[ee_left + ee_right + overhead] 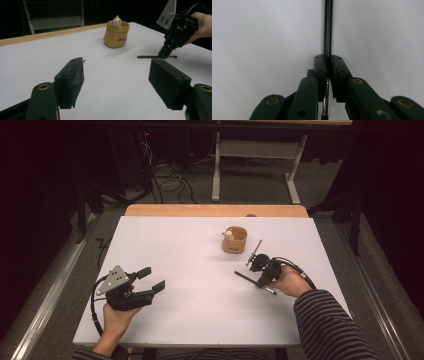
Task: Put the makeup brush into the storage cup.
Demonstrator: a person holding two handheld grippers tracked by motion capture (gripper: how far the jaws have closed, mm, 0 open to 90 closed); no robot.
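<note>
A thin black pen [245,277] lies flat on the white table top [190,245], right of centre. My right gripper [260,282] points down onto it and is shut on the pen; in the right gripper view the pen's shaft [327,25] runs straight out from between the closed jaws of that gripper [328,58]. In the left gripper view the same right gripper [163,54] stands on the pen [147,56]. My left gripper [152,279] rests at the front left, open and holding nothing, its jaws set wide apart in its own view [117,63].
A tan pouch-shaped cup [235,241] with a small pale animal figure [116,21] peeking over its rim stands behind the pen. The wooden table edge [215,210] runs along the far side. Cables and a metal frame lie on the floor beyond.
</note>
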